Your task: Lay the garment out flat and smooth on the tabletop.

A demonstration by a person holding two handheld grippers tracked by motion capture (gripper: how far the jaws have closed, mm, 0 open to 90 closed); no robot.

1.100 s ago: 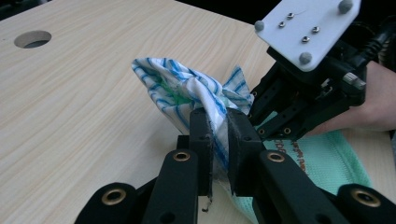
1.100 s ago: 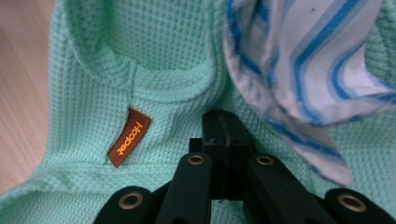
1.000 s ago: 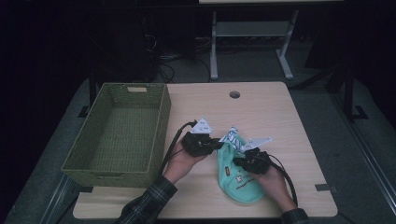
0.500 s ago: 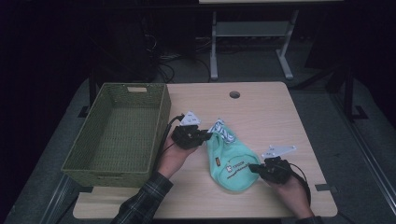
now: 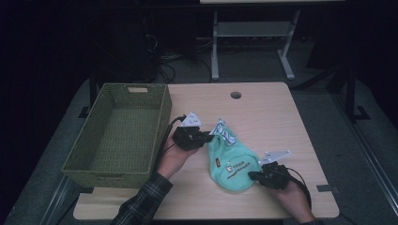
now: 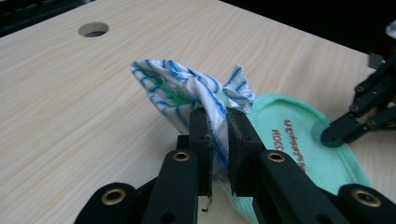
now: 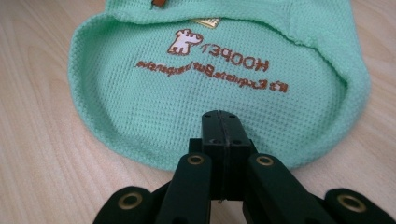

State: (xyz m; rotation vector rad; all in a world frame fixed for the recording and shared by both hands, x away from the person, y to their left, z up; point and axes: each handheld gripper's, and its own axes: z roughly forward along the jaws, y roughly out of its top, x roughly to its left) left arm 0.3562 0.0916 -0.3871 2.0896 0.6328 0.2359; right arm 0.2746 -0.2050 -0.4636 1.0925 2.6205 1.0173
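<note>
A mint-green mesh pet shirt [image 5: 234,161] with brown "HOOPET" lettering [image 7: 219,63] lies on the wooden table [image 5: 272,117]. Its blue-and-white striped end [image 5: 224,131] is bunched up at the far side. My left gripper [image 5: 209,136] is shut on that striped cloth [image 6: 187,88], which is pinched between its jaws [image 6: 218,116]. My right gripper [image 5: 252,176] sits at the shirt's near hem, its jaws shut together [image 7: 220,116] on the green edge. The left gripper view also catches the right gripper [image 6: 336,135] at that hem.
A green woven basket [image 5: 162,117] stands with nothing in it at the table's left, close behind my left hand. A round cable hole [image 5: 235,95] sits near the table's far edge. Bare wood lies to the shirt's right. Dark floor and a metal stand lie beyond.
My right gripper has moved to the right and nearer the front edge, and the green shirt now lies stretched out behind it. The left gripper has stayed in place on the striped end.
</note>
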